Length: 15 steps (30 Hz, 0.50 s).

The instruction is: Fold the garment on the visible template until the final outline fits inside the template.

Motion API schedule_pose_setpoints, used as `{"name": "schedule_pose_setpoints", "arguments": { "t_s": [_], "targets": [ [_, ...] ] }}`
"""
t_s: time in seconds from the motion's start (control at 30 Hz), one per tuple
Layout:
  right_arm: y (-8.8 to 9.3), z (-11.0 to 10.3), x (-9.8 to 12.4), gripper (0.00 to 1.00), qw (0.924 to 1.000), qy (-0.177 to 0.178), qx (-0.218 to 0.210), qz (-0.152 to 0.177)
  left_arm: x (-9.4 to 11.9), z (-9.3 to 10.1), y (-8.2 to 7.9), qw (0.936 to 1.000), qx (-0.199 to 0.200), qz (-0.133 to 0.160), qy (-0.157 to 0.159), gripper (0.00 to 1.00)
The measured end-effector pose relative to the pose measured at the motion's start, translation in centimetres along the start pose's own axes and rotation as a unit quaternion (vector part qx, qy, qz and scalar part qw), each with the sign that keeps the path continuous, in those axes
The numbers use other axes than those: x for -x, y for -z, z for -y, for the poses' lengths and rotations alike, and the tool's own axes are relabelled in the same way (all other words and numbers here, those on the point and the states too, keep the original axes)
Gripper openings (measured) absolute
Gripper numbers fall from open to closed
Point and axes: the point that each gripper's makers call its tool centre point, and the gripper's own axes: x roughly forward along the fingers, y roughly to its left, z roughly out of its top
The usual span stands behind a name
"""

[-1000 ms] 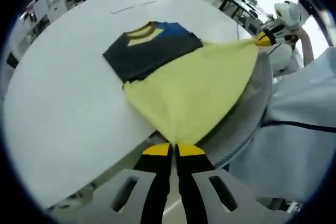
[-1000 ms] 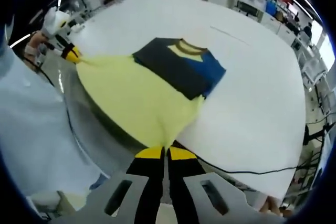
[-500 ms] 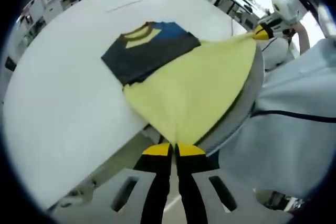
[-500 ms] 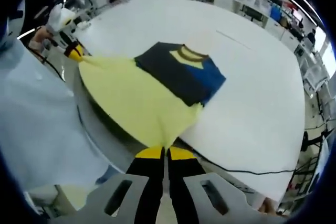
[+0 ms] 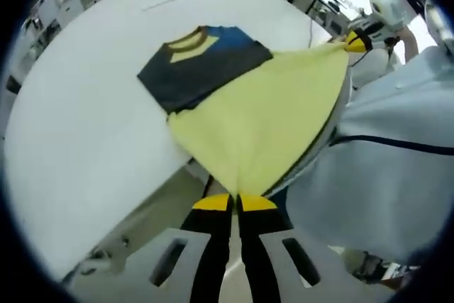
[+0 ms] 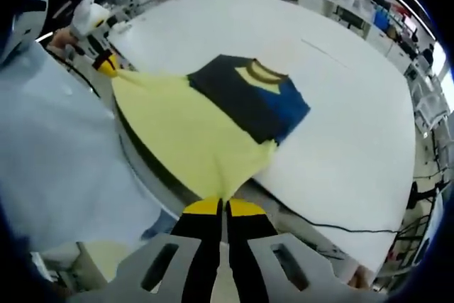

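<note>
Both tongs pinching the hem, lifting it off the table.
Left gripper (image 5: 235, 202) and right gripper (image 6: 224, 207) are each clamping a yellow corner of the garment (image 5: 248, 115); its dark top is lying on the white table (image 5: 85, 140). Uneven pulling risks dragging it askew. A black cable (image 6: 333, 228) is appearing in the right gripper view.

— Where is the shirt (image 5: 241, 97)?
— Its top part lies on the desk (image 5: 85, 104). Its bottom part hangs out past the desk's near edge.
— Who holds it?
— The left tool (image 5: 235, 202) pinches one bottom corner. The right tool (image 6: 222, 207) pinches the other. The shirt is stretched between them.
— And the person?
— Their sleeve (image 6: 64, 154) is just beside the shirt, off the desk.
</note>
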Motion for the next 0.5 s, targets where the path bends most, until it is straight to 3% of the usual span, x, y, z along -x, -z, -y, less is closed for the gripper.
{"name": "schedule_pose_setpoints", "arguments": {
  "t_s": [0.43, 0.5],
  "targets": [
    [0.8, -1.4, 0.8, 0.03, 0.9993, -0.020, 0.019, -0.024, 0.5, 1.2, 1.0, 0.9994, -0.011, -0.029, 0.014, 0.00],
    [0.9, -1.5, 0.9, 0.03, 0.9991, -0.023, 0.021, -0.027, 0.6, 1.7, 1.6, 0.9985, -0.014, -0.047, 0.026, 0.00]
  ]
}}
